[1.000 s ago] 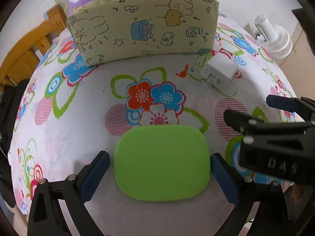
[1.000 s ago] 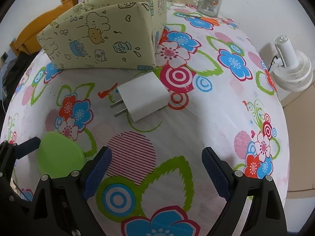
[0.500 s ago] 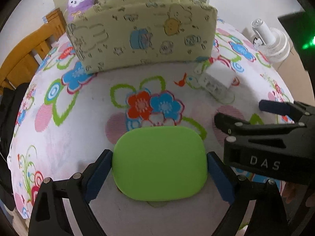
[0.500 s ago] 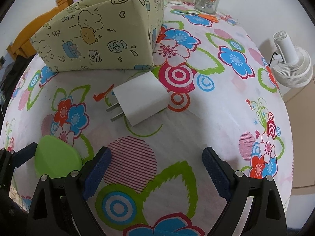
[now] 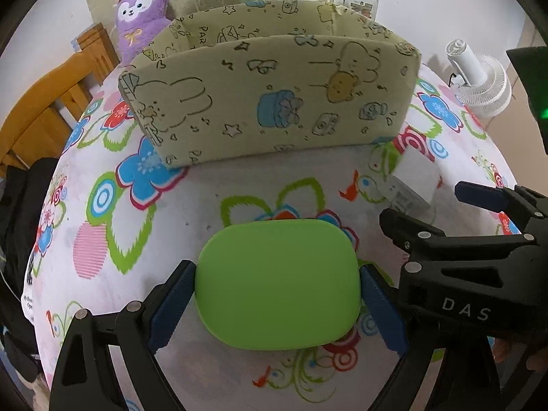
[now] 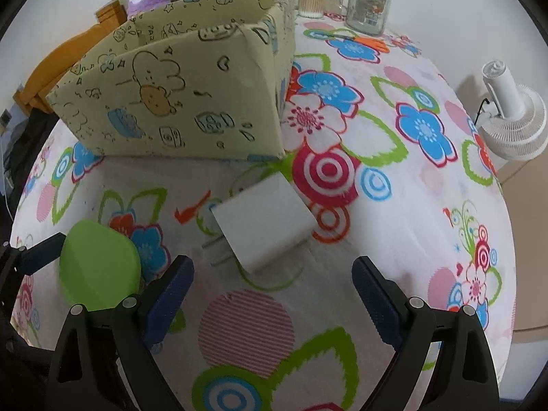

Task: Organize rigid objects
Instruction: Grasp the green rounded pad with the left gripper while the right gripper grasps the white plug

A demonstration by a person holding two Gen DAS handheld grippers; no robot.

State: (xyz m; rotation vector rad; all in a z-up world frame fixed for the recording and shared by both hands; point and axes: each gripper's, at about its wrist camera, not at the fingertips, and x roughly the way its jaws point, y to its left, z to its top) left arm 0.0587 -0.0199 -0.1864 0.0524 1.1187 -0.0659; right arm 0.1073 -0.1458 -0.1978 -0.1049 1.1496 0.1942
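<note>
**Green case clamped in the left claw, charger lying loose**

The left gripper [image 5: 277, 294] is pointing steeply down at the flowered tablecloth [image 5: 102, 239] and is gripping a flat, rounded green case [image 5: 277, 284]. Its jaws have just been closing, and both blue pads are now pressing against the case's two short sides. The case is sitting level between them, over a printed flower, with a shadow showing under its near edge, so whether it is resting on the cloth I cannot tell.

The right gripper [image 6: 272, 294] is hanging just beside it with its jaws standing wide apart and nothing between them. A white plug-in charger [image 6: 265, 219] is lying on the cloth just ahead of those open fingers, prongs pointing towards the green case, touching neither pad.

Behind both things a cream cardboard box [image 5: 274, 96] printed with cartoon animals is standing open-topped on the table; the charger is lying near its right front corner.

Further back a purple plush toy [image 5: 142, 10], a glass jar with a green lid [image 6: 370, 0] and a tub of cotton swabs [image 6: 311, 0] are standing. A small white fan [image 6: 513, 120] is sitting off the table's right side, and a wooden chair [image 5: 41, 109] is standing at the left.
</note>
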